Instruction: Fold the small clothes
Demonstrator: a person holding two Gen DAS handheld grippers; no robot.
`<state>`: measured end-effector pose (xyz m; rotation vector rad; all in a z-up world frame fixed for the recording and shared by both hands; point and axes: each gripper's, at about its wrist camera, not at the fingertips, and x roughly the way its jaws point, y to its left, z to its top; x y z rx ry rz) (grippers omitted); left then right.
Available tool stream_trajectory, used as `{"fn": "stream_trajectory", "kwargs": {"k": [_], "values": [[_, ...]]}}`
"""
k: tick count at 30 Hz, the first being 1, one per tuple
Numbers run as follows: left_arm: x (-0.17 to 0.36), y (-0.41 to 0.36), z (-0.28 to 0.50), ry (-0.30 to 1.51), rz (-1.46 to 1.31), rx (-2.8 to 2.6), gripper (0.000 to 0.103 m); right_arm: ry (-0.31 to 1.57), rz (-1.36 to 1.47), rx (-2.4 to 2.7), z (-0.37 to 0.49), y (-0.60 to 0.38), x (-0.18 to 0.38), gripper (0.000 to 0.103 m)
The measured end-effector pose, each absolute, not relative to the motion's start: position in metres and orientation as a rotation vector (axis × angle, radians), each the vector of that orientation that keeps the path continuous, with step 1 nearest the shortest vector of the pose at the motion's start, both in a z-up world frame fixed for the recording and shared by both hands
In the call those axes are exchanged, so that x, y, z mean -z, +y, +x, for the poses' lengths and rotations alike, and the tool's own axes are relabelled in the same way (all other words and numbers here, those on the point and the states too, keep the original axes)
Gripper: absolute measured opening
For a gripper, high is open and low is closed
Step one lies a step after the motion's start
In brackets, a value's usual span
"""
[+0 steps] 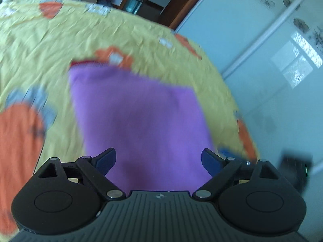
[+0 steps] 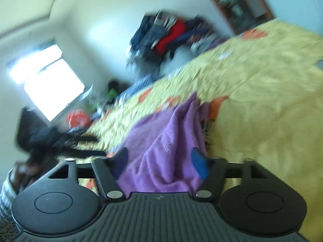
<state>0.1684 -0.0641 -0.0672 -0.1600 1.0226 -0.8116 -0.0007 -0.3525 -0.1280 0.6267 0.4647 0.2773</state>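
Observation:
A purple garment [image 1: 137,117] lies flat and folded on the yellow bed sheet [image 1: 60,40], with a red edge at its far end. My left gripper [image 1: 158,159] hovers over its near end, jaws wide apart and nothing pinched between them. In the right wrist view the purple garment [image 2: 161,137] is bunched into soft ridges just ahead of my right gripper [image 2: 160,161]. Its fingers stand apart with cloth lying in the gap, and the pads do not look pressed on it. Both views are motion-blurred.
An orange garment [image 1: 18,141] with a grey piece lies left of the purple one. White wardrobe doors [image 1: 272,40] run along the bed's right side. A heap of clothes [image 2: 167,34] sits beyond the bed's far edge. A person's hand and the other gripper [image 2: 40,137] show at left.

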Motion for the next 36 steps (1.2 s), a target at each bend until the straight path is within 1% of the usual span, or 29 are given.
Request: {"fn": "stream_trajectory", "kwargs": {"k": [2,4,5,6,7,8,9,10,11,17,20,24,26,27,29,30,31,32,33,35,36], "values": [[0.076,-0.05,0.155,1.012,-0.149,0.8,0.09,0.528,0.594,-0.293,0.016,-0.35,0.133,0.068],[0.082,-0.05,0.146,0.996,-0.117,0.787,0.09,0.556,0.581,-0.348,0.023,-0.346,0.136,0.049],[0.085,-0.052,0.141,0.989,-0.095,0.792,0.091,0.572,0.562,-0.335,0.025,-0.344,0.136,0.03],[0.087,-0.055,0.138,0.983,-0.068,0.788,0.094,0.594,0.547,-0.337,0.027,-0.338,0.138,0.026],[0.088,-0.06,0.135,0.977,-0.036,0.78,0.096,0.609,0.553,-0.348,0.028,-0.337,0.14,0.026],[0.088,-0.066,0.133,0.97,-0.005,0.768,0.097,0.609,0.566,-0.358,0.028,-0.337,0.141,0.019],[0.089,-0.07,0.13,0.962,0.02,0.761,0.098,0.602,0.569,-0.365,0.027,-0.336,0.141,0.006],[0.089,-0.073,0.129,0.961,0.035,0.762,0.101,0.599,0.561,-0.359,0.027,-0.334,0.142,0.006],[0.09,-0.075,0.129,0.965,0.042,0.761,0.103,0.601,0.552,-0.345,0.031,-0.332,0.143,0.005],[0.087,-0.079,0.124,1.0,0.059,0.744,0.102,0.501,0.545,-0.299,0.028,-0.343,0.119,0.004],[0.088,-0.086,0.115,1.006,0.117,0.752,0.103,0.507,0.522,-0.272,0.029,-0.352,0.111,0.004],[0.097,-0.088,0.103,1.022,0.164,0.768,0.102,0.552,0.529,-0.175,0.034,-0.374,0.132,0.004],[0.096,-0.085,0.098,1.011,0.172,0.773,0.102,0.571,0.593,-0.199,0.037,-0.381,0.15,0.005],[0.093,-0.083,0.096,0.998,0.163,0.773,0.102,0.59,0.628,-0.232,0.04,-0.384,0.156,0.005],[0.083,-0.076,0.094,0.964,0.123,0.78,0.102,0.601,0.601,-0.222,0.041,-0.382,0.155,0.01],[0.079,-0.072,0.095,0.954,0.105,0.783,0.102,0.612,0.61,-0.223,0.041,-0.383,0.152,0.025],[0.075,-0.07,0.097,0.951,0.089,0.785,0.102,0.619,0.611,-0.234,0.04,-0.383,0.148,0.038],[0.074,-0.066,0.099,0.958,0.068,0.781,0.102,0.617,0.591,-0.24,0.038,-0.381,0.143,0.068],[0.074,-0.063,0.103,0.98,0.041,0.776,0.102,0.61,0.568,-0.248,0.032,-0.378,0.138,0.084],[0.079,-0.055,0.111,1.038,-0.041,0.777,0.098,0.605,0.517,-0.261,0.017,-0.373,0.129,0.084],[0.083,-0.05,0.114,1.065,-0.085,0.782,0.093,0.607,0.495,-0.248,0.009,-0.37,0.126,0.084]]}}
